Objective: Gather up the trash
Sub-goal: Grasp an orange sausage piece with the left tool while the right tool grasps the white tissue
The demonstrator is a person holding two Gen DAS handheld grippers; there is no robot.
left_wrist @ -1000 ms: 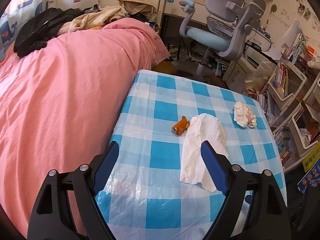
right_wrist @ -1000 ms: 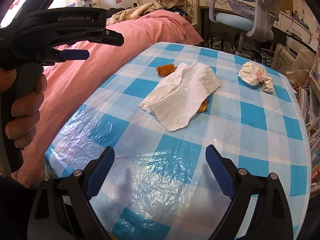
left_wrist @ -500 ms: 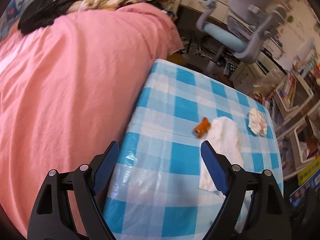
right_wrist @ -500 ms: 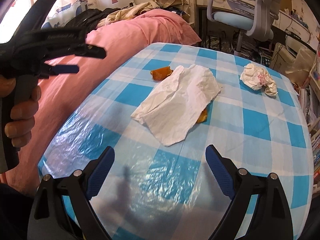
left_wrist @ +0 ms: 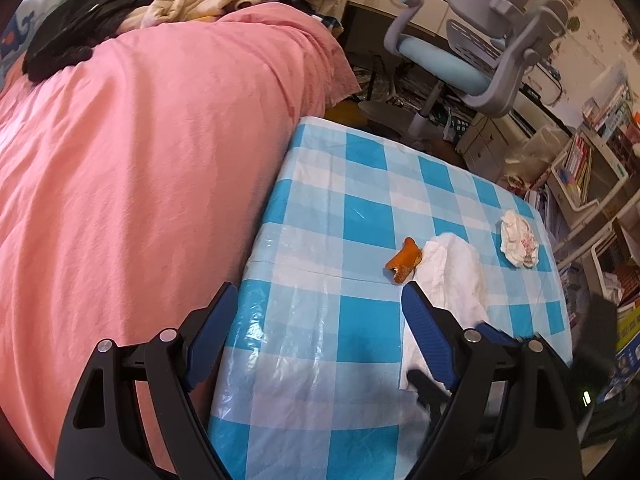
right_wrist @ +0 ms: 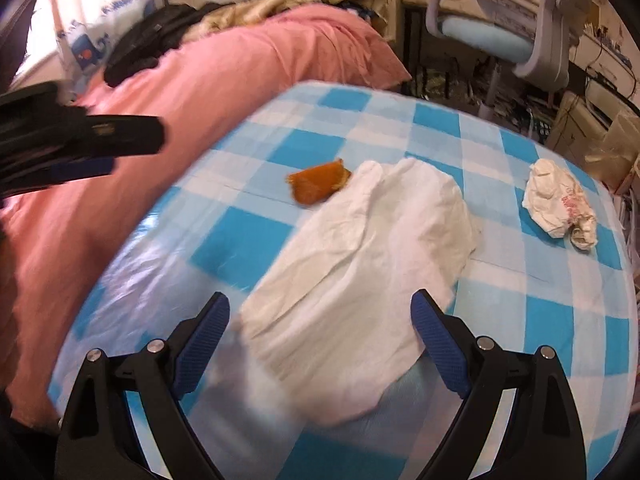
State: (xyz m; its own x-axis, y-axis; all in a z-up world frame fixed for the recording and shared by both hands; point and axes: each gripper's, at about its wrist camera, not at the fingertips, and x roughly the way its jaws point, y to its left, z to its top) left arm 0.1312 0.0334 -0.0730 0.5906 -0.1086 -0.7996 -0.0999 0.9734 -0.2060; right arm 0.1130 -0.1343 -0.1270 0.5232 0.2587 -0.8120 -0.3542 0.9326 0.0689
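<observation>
- One flat white tissue [right_wrist: 360, 272] on the checked tabletop [right_wrist: 540, 320].
- One crumpled white wrapper [right_wrist: 558, 204] (red print on it).
- One orange peel piece [right_wrist: 318, 186] in plain view.
- Two hand-held grippers: left hand-held gripper [left_wrist: 316, 320], right hand-held gripper [right_wrist: 320, 328].
- One office chair [left_wrist: 492, 56].
- One pink-covered bed [left_wrist: 140, 160].

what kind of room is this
Most likely a bedroom that doubles as a study: a bed under a pink quilt, a grey and blue desk chair, and crowded bookshelves beside the blue checked table.
</observation>
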